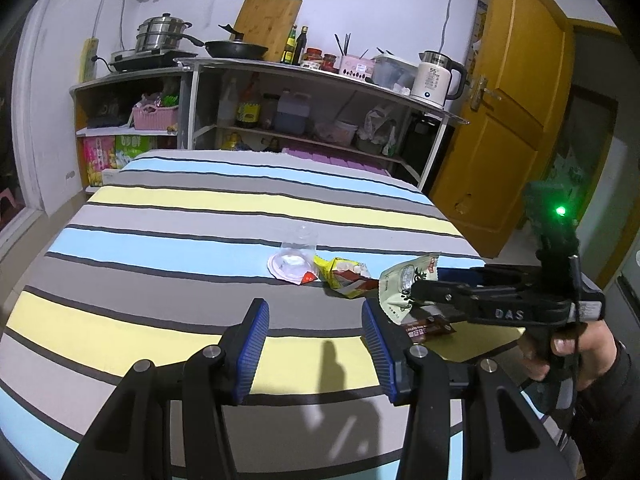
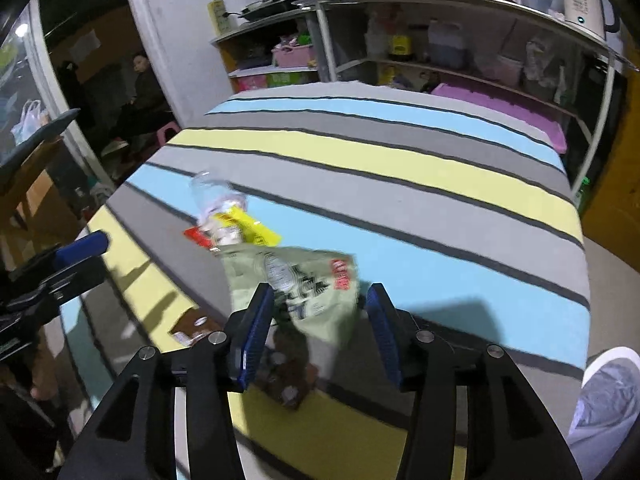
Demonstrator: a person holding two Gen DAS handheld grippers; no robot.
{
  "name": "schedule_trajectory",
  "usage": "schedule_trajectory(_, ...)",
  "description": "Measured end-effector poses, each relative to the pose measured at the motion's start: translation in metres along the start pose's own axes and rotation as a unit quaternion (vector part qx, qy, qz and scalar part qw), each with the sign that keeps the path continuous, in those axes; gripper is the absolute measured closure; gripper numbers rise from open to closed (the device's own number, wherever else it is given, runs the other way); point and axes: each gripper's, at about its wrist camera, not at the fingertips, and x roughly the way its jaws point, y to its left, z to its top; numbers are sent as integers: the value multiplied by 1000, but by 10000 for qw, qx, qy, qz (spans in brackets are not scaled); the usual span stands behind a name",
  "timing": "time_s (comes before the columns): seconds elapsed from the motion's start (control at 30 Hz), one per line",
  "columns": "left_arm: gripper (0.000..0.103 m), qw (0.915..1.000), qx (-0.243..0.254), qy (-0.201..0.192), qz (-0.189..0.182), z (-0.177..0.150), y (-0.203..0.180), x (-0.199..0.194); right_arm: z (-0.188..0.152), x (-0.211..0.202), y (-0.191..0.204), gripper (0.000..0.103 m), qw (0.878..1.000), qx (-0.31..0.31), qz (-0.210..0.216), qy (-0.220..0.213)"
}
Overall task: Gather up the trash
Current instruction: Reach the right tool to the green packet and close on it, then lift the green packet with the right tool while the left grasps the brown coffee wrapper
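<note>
Trash lies on the striped cloth: a clear plastic cup on its side, a yellow and red wrapper, a pale green snack bag and a brown wrapper. My left gripper is open and empty, just short of the pile. My right gripper is open with the green bag between its fingers; the bag looks lifted at one end. In the left wrist view the right gripper reaches in from the right, and its fingertips are hidden by the bag. The brown wrapper lies under it.
A metal shelf unit with pots, a pan, bottles and a kettle stands behind the table. A yellow door is at the right. A seated person shows at far left. A grey shoe is at the lower right.
</note>
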Motion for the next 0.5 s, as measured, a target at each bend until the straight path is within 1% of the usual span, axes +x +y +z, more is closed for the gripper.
schedule_trajectory(0.07, 55, 10000, -3, 20, -9, -2, -1, 1, -4, -1, 9, 77, 9999, -120, 34, 41)
schedule_trajectory(0.13, 55, 10000, -3, 39, -18, -2, -1, 1, -6, -1, 13, 80, 9998, -198, 6, 70)
schedule_trajectory(0.2, 55, 10000, 2, 38, -22, -3, -2, 1, -9, -3, 15, 87, 9997, -227, 14, 83)
schedule_trajectory(0.23, 55, 10000, 8, 43, -16, -3, -2, 0, -10, -4, 16, 88, 9997, -226, 52, 103)
schedule_trajectory(0.27, 55, 10000, 13, 45, -9, -3, -2, -1, -11, -4, 16, 93, 9996, -236, 80, 112)
schedule_trajectory(0.3, 55, 10000, 18, 45, -3, -4, -2, -1, -12, -5, 18, 96, 9996, -255, 90, 108)
schedule_trajectory(0.37, 55, 10000, 19, 49, 2, -3, -2, -2, -16, -7, 20, 101, 9996, -246, 112, 109)
schedule_trajectory(0.5, 55, 10000, 19, 71, -1, -3, -3, -2, -21, -11, 21, 103, 9998, -147, 139, 27)
